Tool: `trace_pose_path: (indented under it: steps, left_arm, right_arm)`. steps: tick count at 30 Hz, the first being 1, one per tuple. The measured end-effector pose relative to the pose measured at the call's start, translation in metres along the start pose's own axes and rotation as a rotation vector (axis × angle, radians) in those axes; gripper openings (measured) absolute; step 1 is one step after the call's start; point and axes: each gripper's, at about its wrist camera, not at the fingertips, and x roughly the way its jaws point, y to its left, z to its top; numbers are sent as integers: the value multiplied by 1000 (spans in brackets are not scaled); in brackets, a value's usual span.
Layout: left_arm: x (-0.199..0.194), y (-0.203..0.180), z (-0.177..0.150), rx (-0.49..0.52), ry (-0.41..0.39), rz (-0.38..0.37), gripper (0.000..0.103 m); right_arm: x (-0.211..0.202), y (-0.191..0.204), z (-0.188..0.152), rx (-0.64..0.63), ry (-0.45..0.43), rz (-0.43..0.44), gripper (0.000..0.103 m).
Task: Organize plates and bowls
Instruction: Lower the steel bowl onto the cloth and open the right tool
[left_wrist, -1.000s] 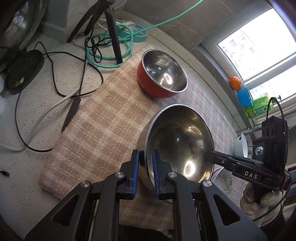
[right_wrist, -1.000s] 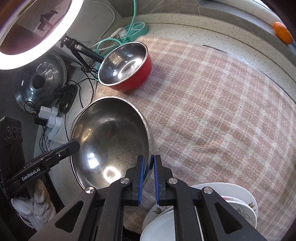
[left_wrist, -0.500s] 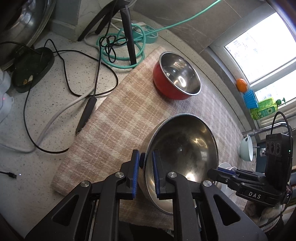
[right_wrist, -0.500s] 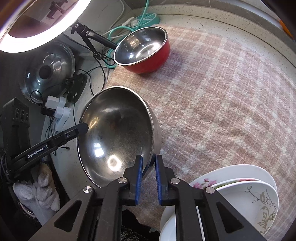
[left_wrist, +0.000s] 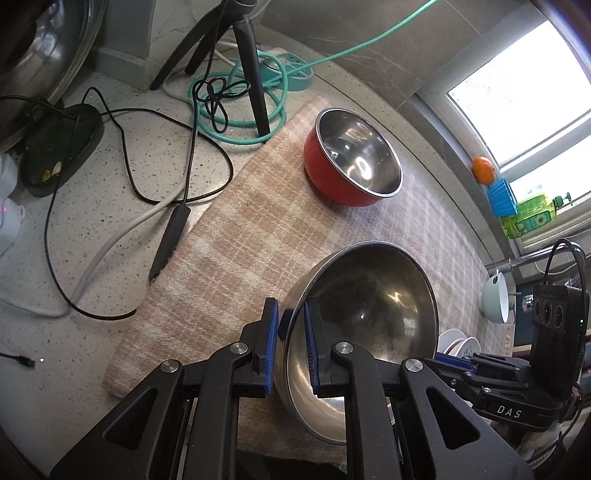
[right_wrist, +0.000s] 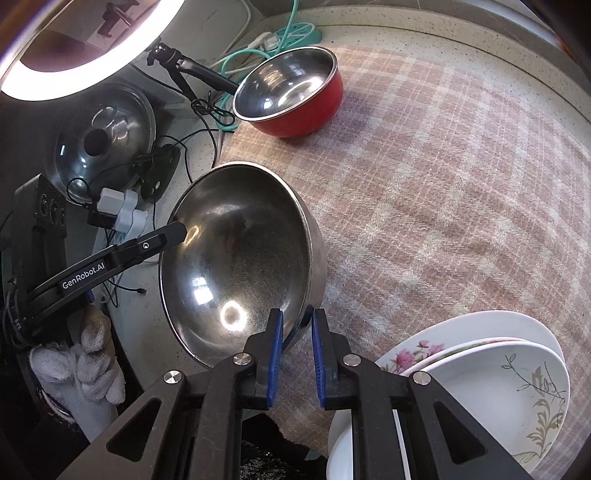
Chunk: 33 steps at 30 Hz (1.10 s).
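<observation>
Both claws work on the same large steel bowl (left_wrist: 364, 325), which sits tilted on the pink checked cloth (left_wrist: 258, 236) that covers the speckled worktop (left_wrist: 110, 221). The left claw (left_wrist: 290, 343) is narrow and pinches the bowl's thin rim between its blue pads (left_wrist: 309, 347), one pad inside and one outside, so the bowl cannot slip or roll. The right claw (right_wrist: 297, 350) stands at the opposite edge of the rim; its jaws have just been opening a little, the rim is between them, and a small gap shows beside the outer pad, so I judge that it is letting go while the left one keeps the hold. A grip on the rim is the natural choice here, because the round polished wall gives nothing else to take. The red bowl with steel inside (left_wrist: 352, 158) stands upright further away on the cloth, near the green cable (left_wrist: 236, 125) and the black tripod leg (left_wrist: 253, 70), well apart from the big bowl. A stack of white flowered plates (right_wrist: 491, 373) lies just beside the right claw, at the near edge of the cloth. The likely aim is to sort the bowls together and keep the plates in their own pile, though the final place is not clear from here
</observation>
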Motion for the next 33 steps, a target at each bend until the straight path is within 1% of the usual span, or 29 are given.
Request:
trace_pose_path:
  steps: [10, 13, 14, 16, 19, 21, 22, 23, 25, 26, 28, 31, 33]
  left_arm:
    - [-8, -1, 0, 3, -20, -12, 12]
    - [-13, -1, 0, 2, -35, -17, 12]
    - [-15, -1, 0, 3, -42, -16, 12]
    - [-20, -2, 1, 12, -61, -14, 12]
    - [-27, -5, 1, 33, -87, 5, 12]
    - [-31, -7, 1, 51, -107, 23, 13]
    - [-33, -8, 2, 60, -118, 30, 13]
    - [-36, -10, 1, 73, -129, 37, 13]
    - [-39, -15, 1, 105, -150, 63, 13]
    - [-41, -16, 0, 119, -162, 77, 13]
    - [-43, -20, -1, 144, -181, 102, 13]
    - [-45, -21, -2, 163, -194, 110, 13]
    - [-45, -22, -1, 172, -199, 116, 13]
  right_arm:
    - [-6, -1, -1, -7, -13, 12, 17]
    - [-12, 2, -1, -20, -33, -1, 17]
    - [-14, 3, -1, -23, -43, -6, 20]
    - [-20, 3, -2, -25, -69, -14, 21]
    - [-27, 3, -3, -22, -95, -19, 21]
    - [-32, 6, -4, -31, -124, -39, 22]
    - [-36, 8, -5, -42, -145, -59, 24]
    - [-39, 10, -6, -51, -168, -79, 30]
    - [-48, 11, -9, -52, -220, -104, 41]
    - [-52, 10, -9, -48, -243, -109, 43]
    - [-59, 10, -10, -42, -281, -123, 43]
    - [-68, 10, -10, -43, -336, -146, 43]
    - [-72, 8, -11, -35, -357, -140, 44]
